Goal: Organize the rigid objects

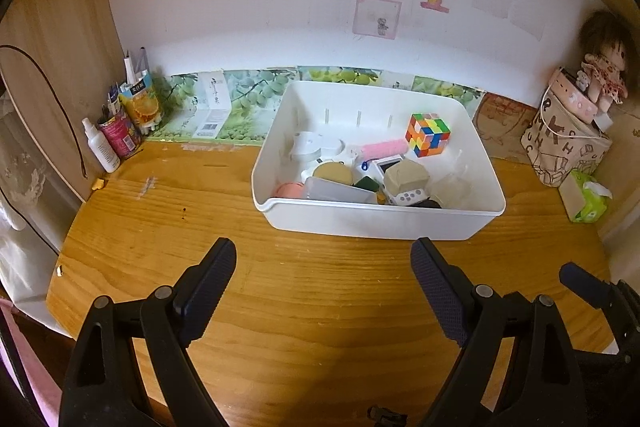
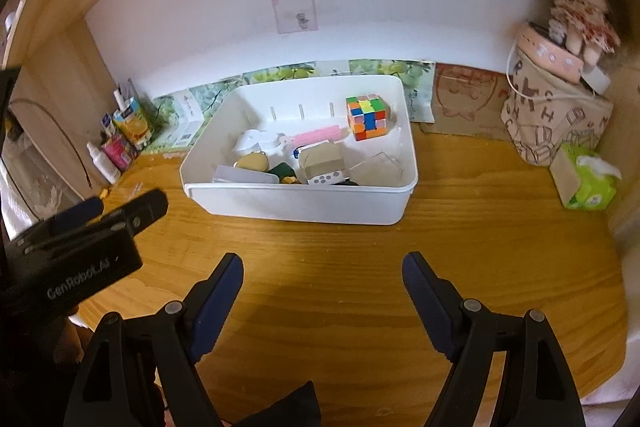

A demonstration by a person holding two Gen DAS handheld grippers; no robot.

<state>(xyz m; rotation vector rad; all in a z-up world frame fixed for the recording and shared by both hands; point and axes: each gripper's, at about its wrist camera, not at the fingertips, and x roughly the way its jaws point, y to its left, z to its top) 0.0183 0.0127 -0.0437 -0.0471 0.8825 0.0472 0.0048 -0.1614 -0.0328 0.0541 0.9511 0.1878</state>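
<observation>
A white plastic bin [image 1: 376, 217] [image 2: 296, 203] stands on the wooden desk near the back wall. It holds a colourful puzzle cube [image 1: 427, 134] [image 2: 367, 117], a pink roller [image 1: 382, 149], a tan box [image 1: 406, 175], a white die-like block [image 1: 408, 197] and several other small items. My left gripper [image 1: 323, 253] is open and empty, above the desk in front of the bin. My right gripper [image 2: 322, 267] is open and empty, also in front of the bin. The left gripper's body shows at the left of the right wrist view [image 2: 76, 251].
Bottles and cartons [image 1: 124, 123] stand at the back left corner. A patterned bag [image 1: 564, 143] with a doll [image 1: 604, 67] on top and a green tissue pack [image 1: 588, 197] sit at the right. The desk [image 1: 280, 299] has bare wood in front of the bin.
</observation>
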